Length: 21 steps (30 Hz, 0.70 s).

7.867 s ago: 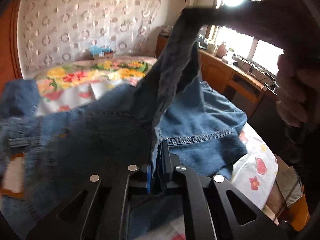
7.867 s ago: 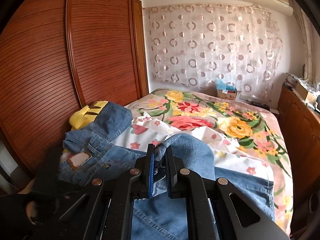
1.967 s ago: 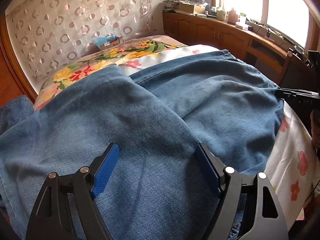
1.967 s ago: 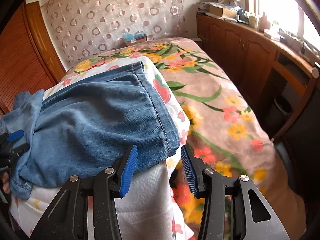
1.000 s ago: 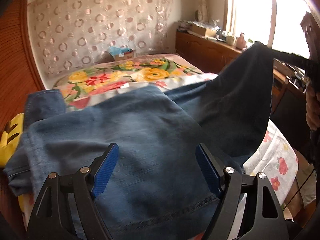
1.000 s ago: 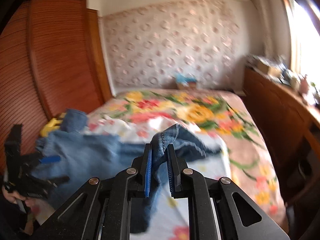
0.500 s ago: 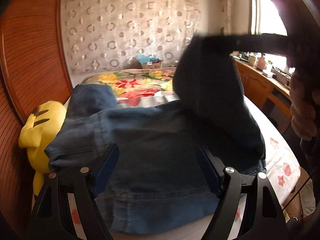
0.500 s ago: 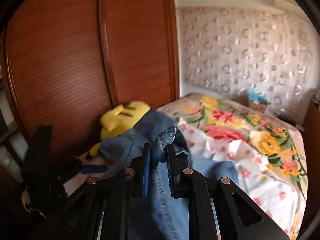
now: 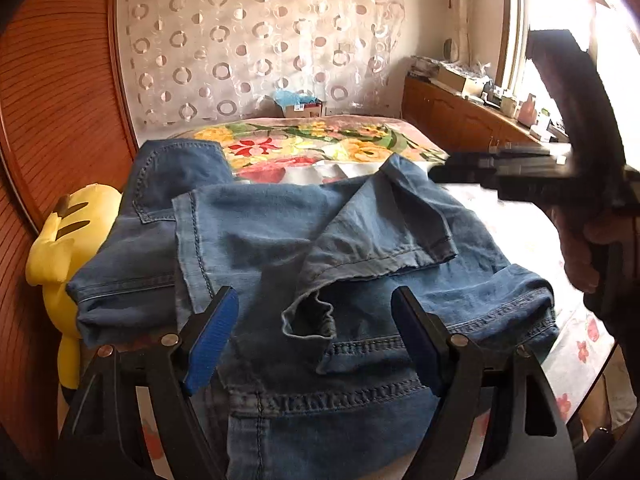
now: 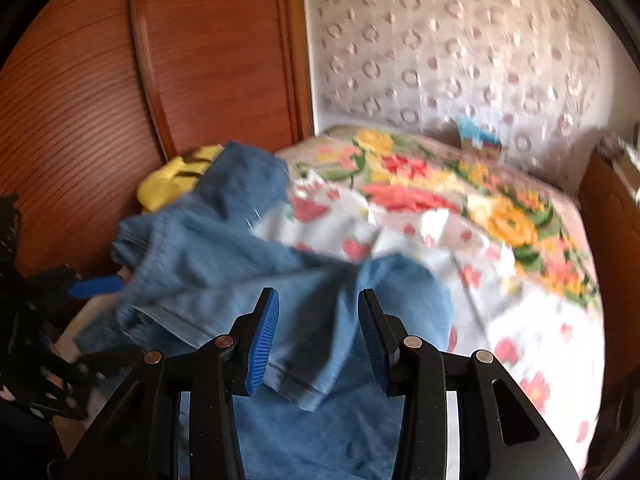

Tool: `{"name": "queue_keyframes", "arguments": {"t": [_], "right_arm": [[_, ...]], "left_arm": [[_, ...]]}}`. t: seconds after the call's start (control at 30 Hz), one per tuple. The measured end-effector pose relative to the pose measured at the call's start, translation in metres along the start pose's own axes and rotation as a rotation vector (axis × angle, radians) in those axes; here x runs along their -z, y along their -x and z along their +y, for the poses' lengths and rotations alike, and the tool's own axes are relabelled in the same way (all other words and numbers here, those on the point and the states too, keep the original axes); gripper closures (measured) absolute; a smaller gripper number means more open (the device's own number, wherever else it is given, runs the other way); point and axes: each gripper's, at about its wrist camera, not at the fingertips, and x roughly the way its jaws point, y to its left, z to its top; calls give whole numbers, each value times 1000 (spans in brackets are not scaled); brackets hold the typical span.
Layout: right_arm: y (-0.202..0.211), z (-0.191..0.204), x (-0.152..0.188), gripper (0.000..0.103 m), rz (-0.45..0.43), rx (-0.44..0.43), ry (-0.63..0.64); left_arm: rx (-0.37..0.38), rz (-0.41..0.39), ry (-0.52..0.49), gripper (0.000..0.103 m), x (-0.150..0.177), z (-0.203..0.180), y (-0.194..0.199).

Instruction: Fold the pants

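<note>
pants [image 9: 320, 240] lay in a rumpled half-fold on the bed [image 9: 520, 240], one leg end flopped crooked across the pile, beside a yellow plush toy [image 9: 68, 240]. right gripper [image 10: 316, 332] had just been opening, its jaws partly apart with denim between them but not pinched. left gripper [image 9: 316, 328] hung wide and empty over the waistband. risk: the dropped leg had landed skewed, so folding again could trap creases or slide the stack apart

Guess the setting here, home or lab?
Almost certainly a home bedroom: a bed with a floral bedspread, a wooden wardrobe beside it, and a yellow plush toy next to the jeans.
</note>
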Motion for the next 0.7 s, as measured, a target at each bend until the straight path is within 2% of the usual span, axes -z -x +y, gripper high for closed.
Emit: {"name": "queue_keyframes", "arguments": {"t": [0.03, 0.17, 0.37, 0.47, 0.53, 0.7], "right_arm": [[-5, 1, 3, 60, 19, -5, -9], [-30, 6, 15, 60, 83, -7, -42], [-50, 9, 7, 60, 131, -42, -87], [-59, 11, -4, 97, 130, -88, -84], [-54, 16, -13, 101, 103, -128, -67], [-28, 40, -54, 101, -23, -183, -30]], "left_arm": [[-2, 4, 3, 24, 1, 2, -3], [-5, 27, 8, 42, -1, 6, -16], [68, 35, 14, 69, 0, 8, -18], [83, 20, -9, 84, -1, -1, -13], [88, 5, -26, 91, -2, -5, -7], [106, -33, -33, 94, -2, -10, 18]]}}
